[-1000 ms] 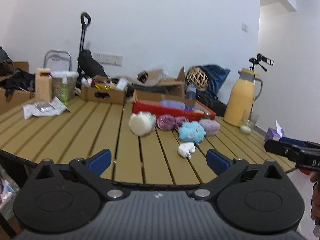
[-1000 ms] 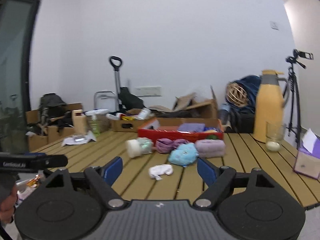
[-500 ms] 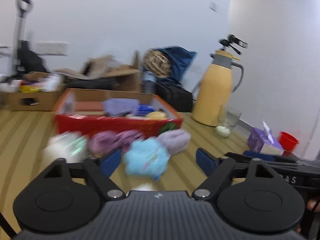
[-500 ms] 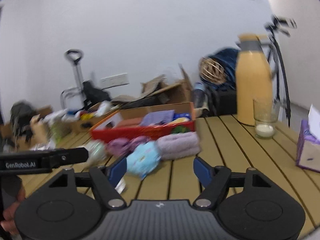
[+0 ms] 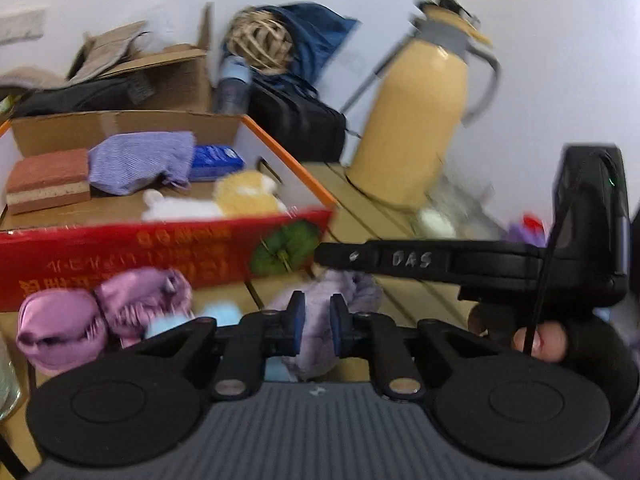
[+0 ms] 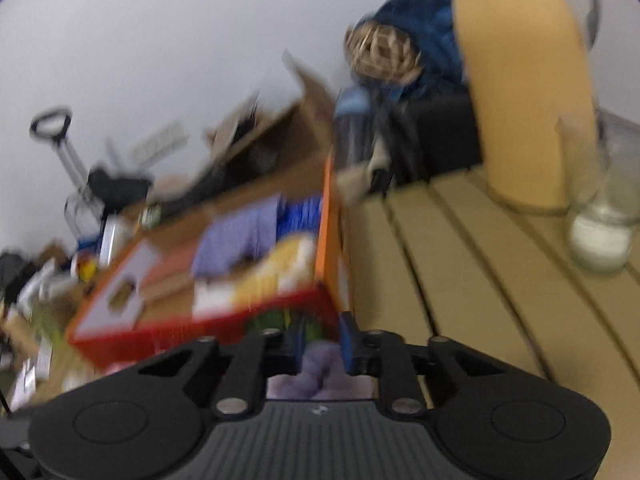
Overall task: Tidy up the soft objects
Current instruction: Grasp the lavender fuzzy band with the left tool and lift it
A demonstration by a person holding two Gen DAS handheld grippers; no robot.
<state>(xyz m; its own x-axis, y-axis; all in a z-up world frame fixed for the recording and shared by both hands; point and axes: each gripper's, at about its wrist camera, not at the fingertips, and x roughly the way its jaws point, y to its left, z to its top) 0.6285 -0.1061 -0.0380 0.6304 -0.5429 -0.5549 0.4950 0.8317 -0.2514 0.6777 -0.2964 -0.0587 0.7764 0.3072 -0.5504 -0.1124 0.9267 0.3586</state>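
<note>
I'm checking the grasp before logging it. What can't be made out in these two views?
- Right gripper: blur; whether its pads press the lavender towel is unclear.
- Left gripper: same doubt; its body hides the towel's near part.
- Light blue plush: mostly hidden behind the left gripper.
- Red box contents: smeared.

The slatted tan counter (image 6: pixel 460 264) carries a red box (image 5: pixel 120 256), pink pouches (image 5: pixel 100 312) and a lilac towel (image 5: pixel 320 320) before it, a yellow jug (image 5: pixel 416 120) and a glass (image 6: pixel 600 216) to the right.
</note>
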